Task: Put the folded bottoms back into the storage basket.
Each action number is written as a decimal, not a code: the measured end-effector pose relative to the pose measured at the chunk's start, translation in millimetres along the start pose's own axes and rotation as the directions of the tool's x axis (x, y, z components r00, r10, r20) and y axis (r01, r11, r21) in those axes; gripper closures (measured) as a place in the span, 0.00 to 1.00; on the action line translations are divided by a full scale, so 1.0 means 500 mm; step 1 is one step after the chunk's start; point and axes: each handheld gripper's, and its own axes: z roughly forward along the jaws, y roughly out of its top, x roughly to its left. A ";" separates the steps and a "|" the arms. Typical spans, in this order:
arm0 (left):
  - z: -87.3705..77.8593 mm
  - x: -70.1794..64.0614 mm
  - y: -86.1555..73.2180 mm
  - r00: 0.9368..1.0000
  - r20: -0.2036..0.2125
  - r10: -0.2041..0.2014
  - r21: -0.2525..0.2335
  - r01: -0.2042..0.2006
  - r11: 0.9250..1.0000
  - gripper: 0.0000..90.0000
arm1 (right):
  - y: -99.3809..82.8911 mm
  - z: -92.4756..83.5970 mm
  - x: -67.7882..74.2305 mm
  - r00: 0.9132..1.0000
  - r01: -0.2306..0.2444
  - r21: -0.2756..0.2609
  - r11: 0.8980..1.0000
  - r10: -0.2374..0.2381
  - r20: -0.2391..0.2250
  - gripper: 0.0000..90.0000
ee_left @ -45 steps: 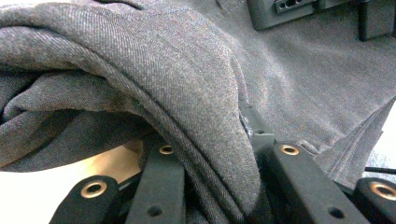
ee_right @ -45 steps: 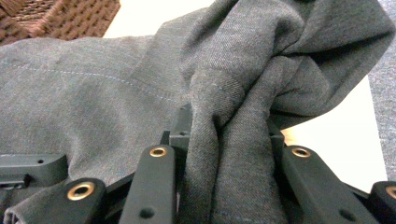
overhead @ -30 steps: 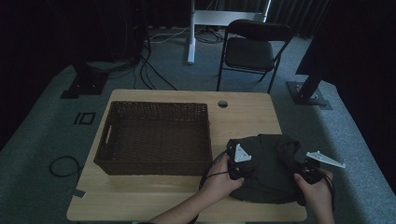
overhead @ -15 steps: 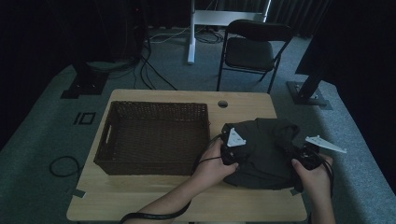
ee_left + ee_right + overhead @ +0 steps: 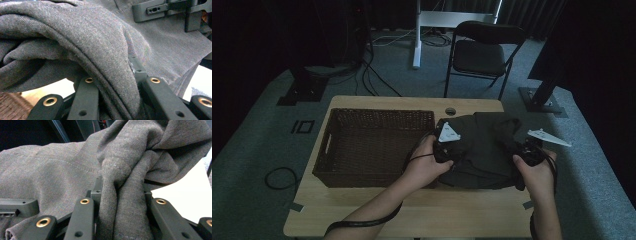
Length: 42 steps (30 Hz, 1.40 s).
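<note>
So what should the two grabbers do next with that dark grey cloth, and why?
Probably lift it together and carry it left toward the brown woven basket. The left gripper and right gripper each have a fold of the dark grey cloth pinched between their jaws, the cloth lies bunched on the wooden table, and the basket beside it looks empty.

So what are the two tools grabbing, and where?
Both hold the dark grey cloth. The left tool pinches a thick fold at its left edge, and the right tool pinches a bunched fold at its right edge.
</note>
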 end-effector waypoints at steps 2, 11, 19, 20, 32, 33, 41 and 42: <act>-0.004 0.005 -0.001 1.000 -0.001 -0.004 -0.001 0.004 1.000 0.83 | 0.003 0.003 0.004 1.000 0.002 -0.002 1.000 -0.002 -0.003 0.76; -0.049 0.042 0.006 1.000 -0.026 -0.015 -0.010 0.015 1.000 0.83 | 0.033 0.039 0.048 0.999 0.010 -0.012 1.000 -0.011 -0.038 0.76; -0.095 0.078 0.005 0.998 -0.050 -0.026 -0.020 0.025 0.999 0.83 | 0.054 0.066 0.090 0.998 0.032 -0.020 0.999 -0.034 -0.060 0.76; -0.101 0.083 0.004 0.998 -0.054 -0.027 -0.020 0.026 0.999 0.83 | 0.059 0.075 0.101 0.997 0.036 -0.021 0.999 -0.038 -0.067 0.76; -0.163 0.133 -0.009 0.994 -0.102 -0.027 -0.032 0.024 0.999 0.83 | 0.081 0.129 0.164 0.992 0.048 -0.022 0.999 -0.050 -0.114 0.76; -0.168 0.137 -0.010 0.994 -0.105 -0.031 -0.033 0.028 0.999 0.83 | 0.082 0.133 0.170 0.992 0.048 -0.023 0.999 -0.050 -0.117 0.76; -0.200 0.165 -0.028 0.989 -0.142 -0.037 -0.036 0.032 0.999 0.83 | 0.086 0.167 0.201 0.989 0.047 -0.018 0.999 -0.049 -0.141 0.76; -0.203 0.169 -0.031 0.989 -0.145 -0.039 -0.034 0.035 0.999 0.83 | 0.085 0.173 0.206 0.988 0.049 -0.018 0.999 -0.051 -0.142 0.76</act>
